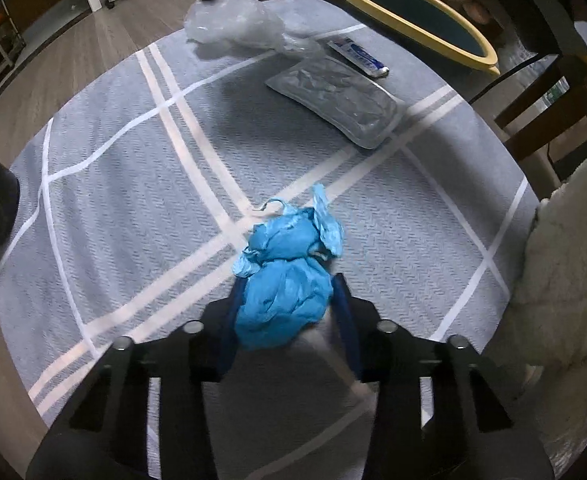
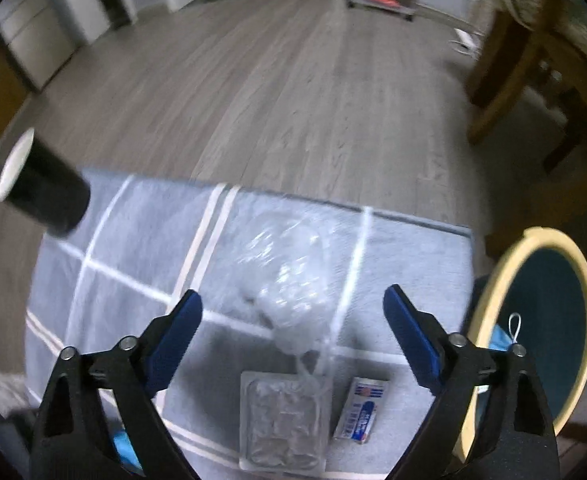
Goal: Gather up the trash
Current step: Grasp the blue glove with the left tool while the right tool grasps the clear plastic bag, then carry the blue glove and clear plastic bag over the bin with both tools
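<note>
My left gripper [image 1: 287, 300] is shut on a crumpled blue glove [image 1: 287, 276] and holds it over the grey checked tablecloth [image 1: 133, 208]. A crumpled clear plastic bag [image 1: 237, 24] lies at the far edge, a clear plastic tray [image 1: 333, 100] and a white and blue tube [image 1: 359, 56] beside it. My right gripper [image 2: 293, 308] is open and empty above the clear bag [image 2: 289, 292], which sits between the fingers. The tray [image 2: 283, 420] and the tube [image 2: 361, 408] lie nearer the camera. A bit of the blue glove [image 2: 123, 446] shows at bottom left.
A bin with a yellow rim and a dark liner [image 1: 413, 20] stands beside the table; it also shows in the right wrist view [image 2: 541, 320], with something blue inside. A black cup [image 2: 41, 184] stands at the table's left edge. A wooden chair [image 2: 533, 80] stands on the floor. A fluffy white cloth [image 1: 565, 260] is at the right.
</note>
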Demonstrator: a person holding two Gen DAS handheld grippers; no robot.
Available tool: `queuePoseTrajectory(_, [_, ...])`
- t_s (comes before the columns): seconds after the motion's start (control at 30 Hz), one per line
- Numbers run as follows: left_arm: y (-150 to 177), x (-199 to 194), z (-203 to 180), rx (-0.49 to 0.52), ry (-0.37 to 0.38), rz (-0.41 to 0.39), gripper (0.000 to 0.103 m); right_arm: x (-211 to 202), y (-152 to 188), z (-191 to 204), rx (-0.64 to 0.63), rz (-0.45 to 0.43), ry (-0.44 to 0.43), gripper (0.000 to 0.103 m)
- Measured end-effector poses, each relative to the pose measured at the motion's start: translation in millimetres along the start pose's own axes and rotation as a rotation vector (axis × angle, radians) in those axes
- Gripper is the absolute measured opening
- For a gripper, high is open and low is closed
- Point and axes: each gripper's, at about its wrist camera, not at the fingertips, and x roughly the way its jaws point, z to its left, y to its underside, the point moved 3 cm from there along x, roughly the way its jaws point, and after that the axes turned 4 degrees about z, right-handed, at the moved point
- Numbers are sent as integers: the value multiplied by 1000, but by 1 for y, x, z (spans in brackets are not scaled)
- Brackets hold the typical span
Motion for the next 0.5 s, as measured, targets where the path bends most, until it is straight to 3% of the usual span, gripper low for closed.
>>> queuePoseTrajectory(0.27, [-2,-7,20,-45,-19,-13,32,26,10,19,-103,105,34,28])
queuePoseTrajectory(0.5, [-10,-25,36,-90,-40,-69,32,13,8,20,-89,86,-12,15])
